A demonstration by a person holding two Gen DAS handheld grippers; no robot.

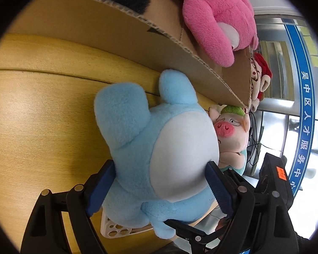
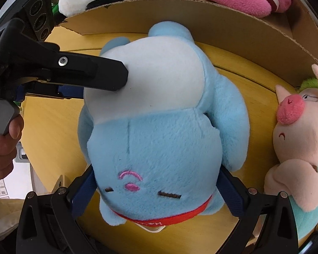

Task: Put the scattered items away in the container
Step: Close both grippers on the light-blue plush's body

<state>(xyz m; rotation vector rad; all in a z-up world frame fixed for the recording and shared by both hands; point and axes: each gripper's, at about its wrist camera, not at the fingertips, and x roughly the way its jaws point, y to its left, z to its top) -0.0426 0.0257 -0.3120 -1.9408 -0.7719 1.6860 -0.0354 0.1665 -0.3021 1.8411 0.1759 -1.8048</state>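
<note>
1. The blue plush lies on the bench beside the cardboard box.
2. Left gripper fingers straddle its belly, seemingly pressing.
3. Right gripper fingers clench its head, sharing the bulky load.

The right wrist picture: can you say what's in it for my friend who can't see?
A blue plush toy lies on a yellow table, its head between the right gripper's blue pads. The left gripper presses its white belly from the left. A pink pig plush sits at right, a cardboard box behind.
</note>
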